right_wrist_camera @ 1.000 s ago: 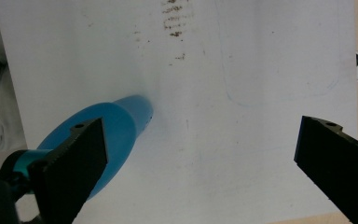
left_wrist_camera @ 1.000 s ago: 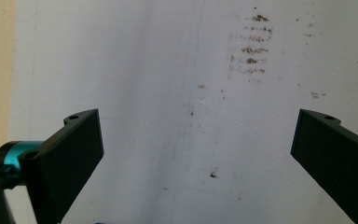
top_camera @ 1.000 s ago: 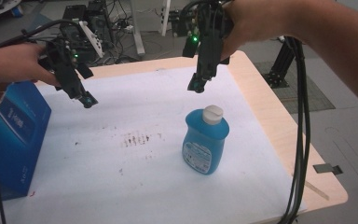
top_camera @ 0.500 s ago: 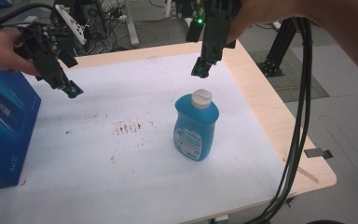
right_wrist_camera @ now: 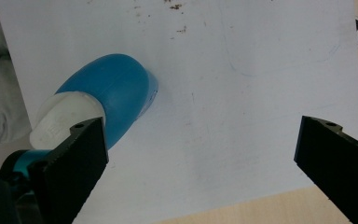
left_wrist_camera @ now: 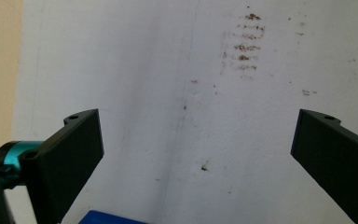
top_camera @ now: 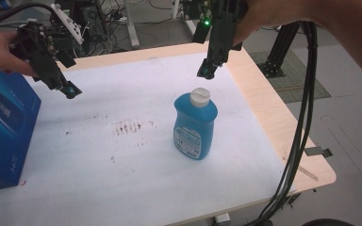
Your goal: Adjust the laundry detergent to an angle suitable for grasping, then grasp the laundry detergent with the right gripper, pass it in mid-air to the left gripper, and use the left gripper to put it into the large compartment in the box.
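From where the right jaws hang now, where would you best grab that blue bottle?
Probably the white cap or the neck under it, coming from above. The blue bottle stands upright, its cap far narrower than its broad body, and the right gripper, jaws wide open, hangs close above it.

One blue bottle [top_camera: 195, 125] with one white cap [top_camera: 200, 96] stands right of the frame's centre in the high view; the same single bottle [right_wrist_camera: 109, 98] lies at the left of the right gripper view. One blue box [top_camera: 4, 127] sits at the left edge of the high view. Two grippers are counted: the left gripper [top_camera: 70, 90] at upper left and the right gripper [top_camera: 206, 71] at upper centre, each with two black jaws set wide apart. One white sheet [top_camera: 122, 179] covers one wooden table [top_camera: 283, 127]. One cluster of brown marks [top_camera: 128, 126] sits near the sheet's middle. One bundle of black cables [top_camera: 301, 122] hangs down the right side.
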Demonstrator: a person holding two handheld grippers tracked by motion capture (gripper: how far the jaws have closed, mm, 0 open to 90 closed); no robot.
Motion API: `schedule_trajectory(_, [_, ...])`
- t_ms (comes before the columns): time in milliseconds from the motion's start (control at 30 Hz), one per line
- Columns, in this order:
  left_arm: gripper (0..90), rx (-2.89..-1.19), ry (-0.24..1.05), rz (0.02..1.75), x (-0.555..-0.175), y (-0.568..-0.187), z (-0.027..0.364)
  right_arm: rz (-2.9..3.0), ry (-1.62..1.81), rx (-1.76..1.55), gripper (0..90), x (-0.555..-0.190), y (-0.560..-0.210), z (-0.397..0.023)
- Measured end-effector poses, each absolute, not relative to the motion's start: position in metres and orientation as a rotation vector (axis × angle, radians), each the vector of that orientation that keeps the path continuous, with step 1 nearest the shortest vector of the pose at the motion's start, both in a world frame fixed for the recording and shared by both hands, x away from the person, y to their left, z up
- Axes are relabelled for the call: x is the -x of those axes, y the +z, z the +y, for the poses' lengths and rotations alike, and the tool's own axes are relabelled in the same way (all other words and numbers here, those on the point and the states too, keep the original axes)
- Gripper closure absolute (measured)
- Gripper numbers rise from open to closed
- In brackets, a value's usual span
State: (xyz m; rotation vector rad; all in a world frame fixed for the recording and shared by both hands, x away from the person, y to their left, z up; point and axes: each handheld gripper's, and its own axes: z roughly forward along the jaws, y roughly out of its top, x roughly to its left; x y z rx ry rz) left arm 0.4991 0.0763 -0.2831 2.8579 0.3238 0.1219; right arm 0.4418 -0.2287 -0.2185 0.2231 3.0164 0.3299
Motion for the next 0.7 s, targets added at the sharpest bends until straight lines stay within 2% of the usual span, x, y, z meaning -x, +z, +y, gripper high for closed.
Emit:
schedule_trajectory(400, [2.3, -2.86, 0.125, 0.326, -0.497, -0.284, 0.079, 2.977, 0.334, -0.282, 2.1, -0.438, -0.215, -0.241])
schedule_trajectory(700, [2.3, -2.858, 0.129, 0.323, -0.496, -0.285, 0.079, 2.944, 0.373, -0.468, 2.1, -0.435, -0.215, -0.258])
